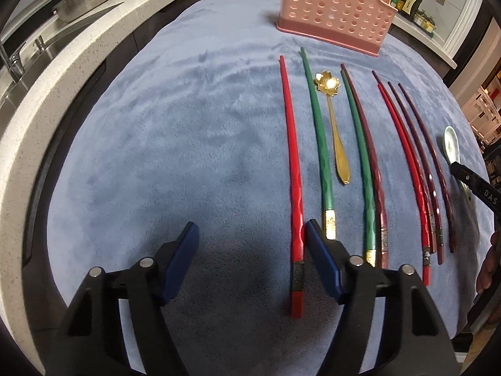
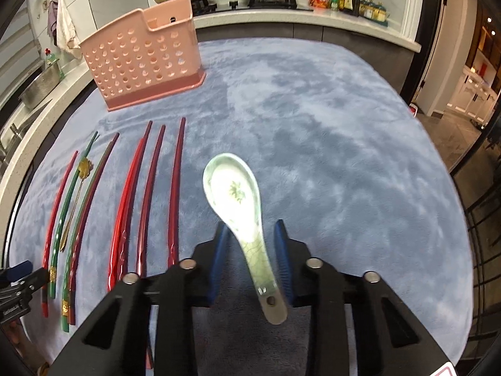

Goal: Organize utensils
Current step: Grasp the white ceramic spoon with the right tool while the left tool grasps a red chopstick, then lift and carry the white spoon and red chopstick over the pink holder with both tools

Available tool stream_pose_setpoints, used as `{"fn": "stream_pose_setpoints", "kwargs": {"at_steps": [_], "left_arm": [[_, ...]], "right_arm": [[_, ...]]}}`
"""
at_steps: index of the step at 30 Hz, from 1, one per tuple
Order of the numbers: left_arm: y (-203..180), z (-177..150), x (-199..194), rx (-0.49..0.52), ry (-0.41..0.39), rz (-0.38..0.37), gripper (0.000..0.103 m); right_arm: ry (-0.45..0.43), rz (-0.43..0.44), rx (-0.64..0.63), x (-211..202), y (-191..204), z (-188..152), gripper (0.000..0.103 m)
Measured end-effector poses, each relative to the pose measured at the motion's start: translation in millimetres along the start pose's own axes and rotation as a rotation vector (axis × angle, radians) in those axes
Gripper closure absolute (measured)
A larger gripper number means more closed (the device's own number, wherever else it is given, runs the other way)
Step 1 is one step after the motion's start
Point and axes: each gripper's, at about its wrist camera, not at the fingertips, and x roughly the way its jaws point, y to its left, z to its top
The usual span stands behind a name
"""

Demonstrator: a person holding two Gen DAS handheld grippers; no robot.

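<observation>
Chopsticks and spoons are laid out in a row on a blue cloth (image 1: 188, 144) spread over the bench, all with their long axes running away from the cameras toward a pink perforated holder (image 2: 144, 56). The holder stands upright at the far side of the cloth, apart from the row; what it holds cannot be seen.

The left gripper (image 1: 250, 244) is seen with its jaws apart, straddling the thick end of the outermost red chopstick (image 1: 292, 169). The right pad lies just beside that chopstick, the left pad well clear of it, so nothing is clamped. Next to it lie a green chopstick (image 1: 319, 131), a gold spoon (image 1: 336, 138) with its flower-shaped bowl pointing to the holder, then more green, red and dark purple sticks.

The right gripper (image 2: 250, 250) is narrowed around the handle of a pale green ceramic spoon (image 2: 233, 191), bowl facing up and pointing away, handle end toward the camera. Whether the pads press it cannot be told.
</observation>
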Motion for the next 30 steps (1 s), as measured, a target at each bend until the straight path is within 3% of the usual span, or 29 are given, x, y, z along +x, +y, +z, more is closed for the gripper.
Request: {"fn": "stream_pose_setpoints", "kwargs": {"at_steps": [3,11,14,18,30], "left_arm": [[0.1,-0.8,-1.5,0.000,-0.005,-0.009,0.043],[-8.0,-6.9,-9.4,0.038,-0.017,-0.055,0.085],[-9.3,-8.5,-10.9,0.046,-0.015,-0.066,0.094],[-5.4,-8.5,-18.7,0.031,-0.019,-0.088,0.095],[4.2,7.1,-73.7,0.002,-0.148,-0.092,0.095]], "right_arm": [[0.000,0.000,-0.009,1.1,3.5,-3.2,0.086],[0.003,-0.009,-0.019,-3.1,6.5,-5.7,0.087],[0.008,-0.005,-0.014,-6.7,6.1,-6.5,0.087],[0.007,0.003,-0.011,-17.5,5.0,-8.9,0.087],[-0.020,0.034,-0.007,-52.3,6.7,-14.8,0.093]]}}
